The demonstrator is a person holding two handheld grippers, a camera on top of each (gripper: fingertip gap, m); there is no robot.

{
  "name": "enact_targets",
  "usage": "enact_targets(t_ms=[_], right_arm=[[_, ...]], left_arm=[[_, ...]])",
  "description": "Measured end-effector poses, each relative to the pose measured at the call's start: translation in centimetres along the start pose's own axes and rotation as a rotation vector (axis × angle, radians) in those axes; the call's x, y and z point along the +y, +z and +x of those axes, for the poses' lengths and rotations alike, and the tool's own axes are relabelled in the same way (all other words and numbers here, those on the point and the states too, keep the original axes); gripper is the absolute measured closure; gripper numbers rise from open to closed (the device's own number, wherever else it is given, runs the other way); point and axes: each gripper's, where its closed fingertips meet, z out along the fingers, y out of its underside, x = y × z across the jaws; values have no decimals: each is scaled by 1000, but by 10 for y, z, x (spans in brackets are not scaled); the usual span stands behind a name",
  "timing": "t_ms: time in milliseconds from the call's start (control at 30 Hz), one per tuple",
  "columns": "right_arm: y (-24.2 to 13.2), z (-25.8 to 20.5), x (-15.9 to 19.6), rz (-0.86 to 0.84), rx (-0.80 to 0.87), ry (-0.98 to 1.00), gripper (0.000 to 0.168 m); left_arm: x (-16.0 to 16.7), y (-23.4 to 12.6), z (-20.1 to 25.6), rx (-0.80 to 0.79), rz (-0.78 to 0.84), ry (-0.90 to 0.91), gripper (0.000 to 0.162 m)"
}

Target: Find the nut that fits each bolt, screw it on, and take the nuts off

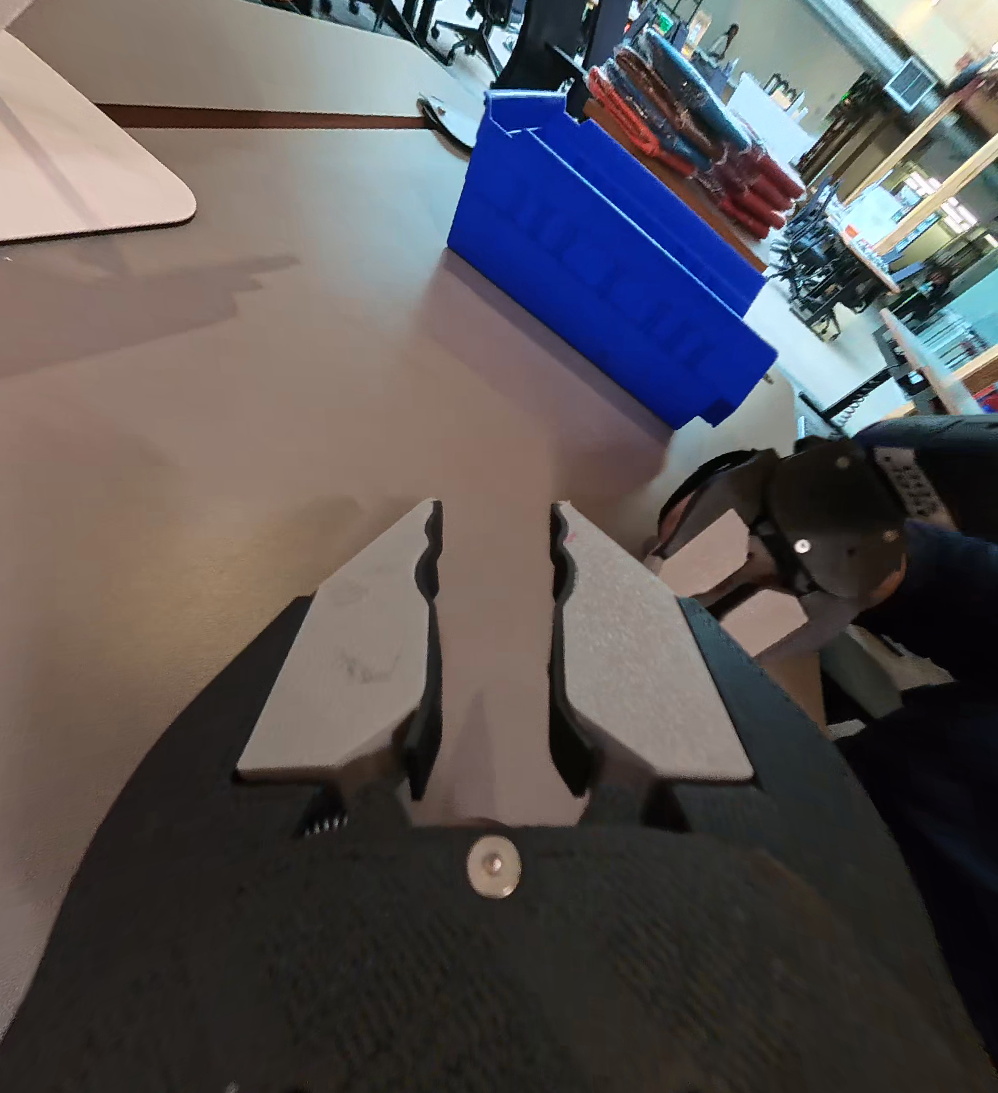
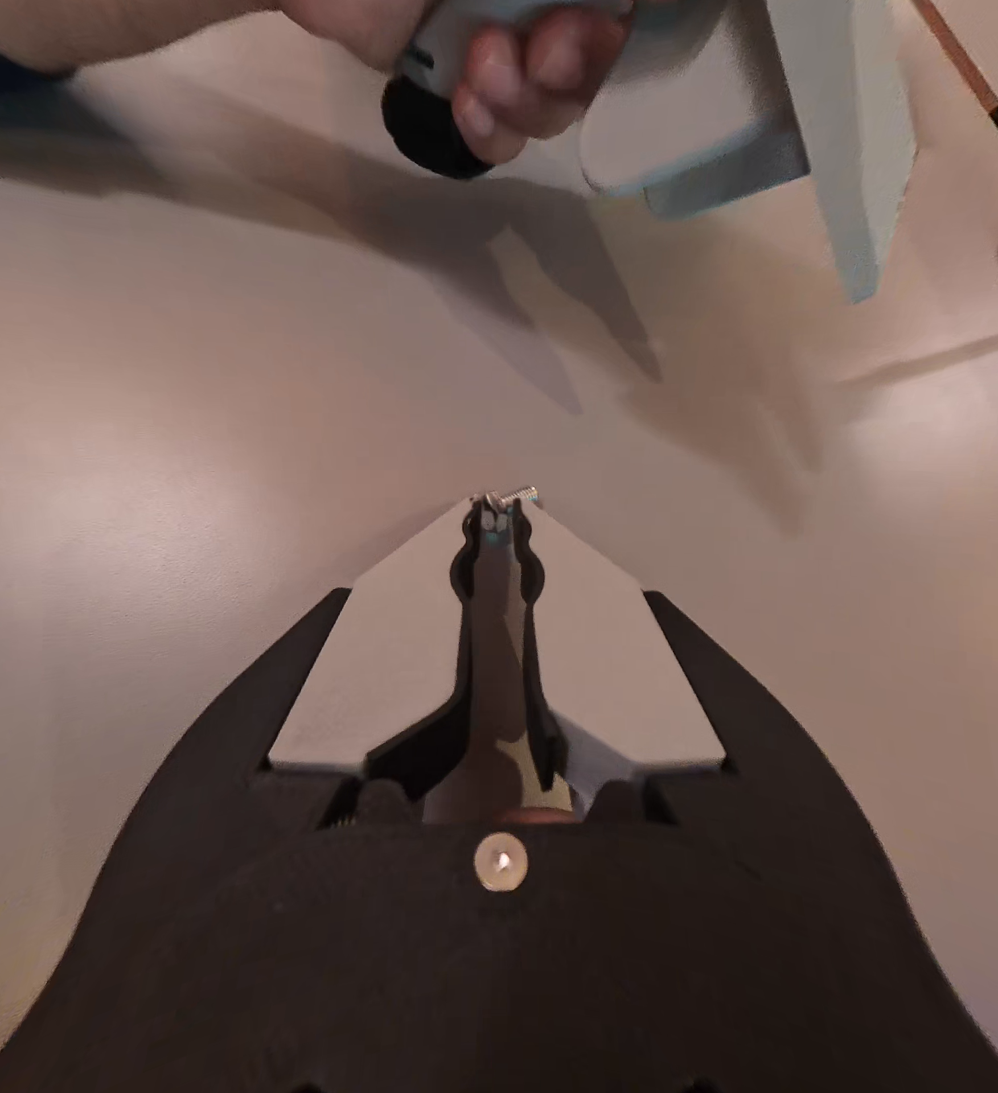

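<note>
Right gripper closed on small bolt at fingertips, threaded end sticking sideways, above table. Left gripper parted, empty, blue bin ahead. No nut seen. Advice: bolt kept steady, thread exposed; matching nut fetched, aligned squarely before turning.
</note>
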Motion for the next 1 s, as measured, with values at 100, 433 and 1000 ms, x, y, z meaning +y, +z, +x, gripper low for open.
enact_targets(t_ms=[100, 433, 1000], right_arm=[[3, 1, 1, -7, -9, 7, 162], [-39, 38, -29, 178, 250, -110, 163], [-78, 46, -56, 291, 537, -368, 164]], left_arm=[[1, 1, 2, 12, -2, -12, 128], [20, 14, 21, 124, -96, -37, 127], [0, 12, 80, 482, 48, -125, 146]])
